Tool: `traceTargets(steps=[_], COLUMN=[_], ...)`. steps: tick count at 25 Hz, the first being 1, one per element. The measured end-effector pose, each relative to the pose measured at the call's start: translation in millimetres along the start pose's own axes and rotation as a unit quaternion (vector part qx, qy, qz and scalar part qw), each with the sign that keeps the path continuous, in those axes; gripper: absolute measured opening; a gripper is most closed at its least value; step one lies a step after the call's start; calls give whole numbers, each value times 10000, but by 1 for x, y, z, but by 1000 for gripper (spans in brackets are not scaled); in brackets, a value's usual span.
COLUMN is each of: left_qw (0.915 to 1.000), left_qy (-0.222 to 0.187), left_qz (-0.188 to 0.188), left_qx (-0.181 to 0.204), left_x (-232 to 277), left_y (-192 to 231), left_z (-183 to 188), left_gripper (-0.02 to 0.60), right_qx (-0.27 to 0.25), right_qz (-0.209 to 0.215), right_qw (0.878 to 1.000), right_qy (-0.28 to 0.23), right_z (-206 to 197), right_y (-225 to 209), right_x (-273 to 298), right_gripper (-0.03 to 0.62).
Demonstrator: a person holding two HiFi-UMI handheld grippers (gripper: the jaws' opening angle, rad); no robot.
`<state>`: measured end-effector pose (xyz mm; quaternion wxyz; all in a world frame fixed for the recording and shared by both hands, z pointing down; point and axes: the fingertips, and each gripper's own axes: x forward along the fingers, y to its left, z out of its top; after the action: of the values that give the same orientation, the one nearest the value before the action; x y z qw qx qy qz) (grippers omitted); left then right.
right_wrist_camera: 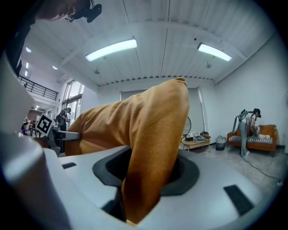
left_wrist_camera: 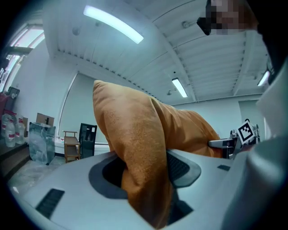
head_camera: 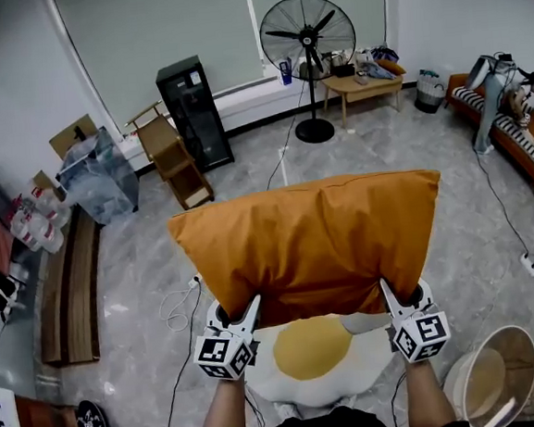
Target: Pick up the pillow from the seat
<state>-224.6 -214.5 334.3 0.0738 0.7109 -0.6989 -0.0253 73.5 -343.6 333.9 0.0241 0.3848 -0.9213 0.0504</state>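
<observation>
An orange pillow (head_camera: 311, 243) hangs in the air in front of me, held flat and level by its near edge. My left gripper (head_camera: 243, 314) is shut on the pillow's near left corner, and its own view shows the orange fabric (left_wrist_camera: 139, 166) pinched between the jaws. My right gripper (head_camera: 395, 297) is shut on the near right corner, with fabric (right_wrist_camera: 150, 166) bunched between its jaws. Below the pillow sits the seat with an egg-shaped cushion (head_camera: 312, 353), white with a yellow centre.
A standing fan (head_camera: 308, 42) and a low table (head_camera: 360, 86) are at the back. A black cabinet (head_camera: 193, 112) and a wooden rack (head_camera: 177, 160) stand left of them. A sofa (head_camera: 510, 126) is at right, a round tub (head_camera: 491, 383) near my right arm.
</observation>
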Motion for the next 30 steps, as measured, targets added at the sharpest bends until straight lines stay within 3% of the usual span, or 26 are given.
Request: traceTargets(steps=[11, 30], left_qw=[9977, 9969], left_qy=[-526, -589], left_qz=[-267, -325], left_qx=[331, 400], left_x=[-24, -21], left_y=[-11, -9], left_z=[67, 78], left_gripper=[262, 258], right_qx=[-101, -115], right_qz=[8, -70], right_qw=[9985, 9987], right_qy=[-541, -497], right_z=[55, 56], right_y=[16, 21], right_x=[-17, -17], right_gripper=[195, 184])
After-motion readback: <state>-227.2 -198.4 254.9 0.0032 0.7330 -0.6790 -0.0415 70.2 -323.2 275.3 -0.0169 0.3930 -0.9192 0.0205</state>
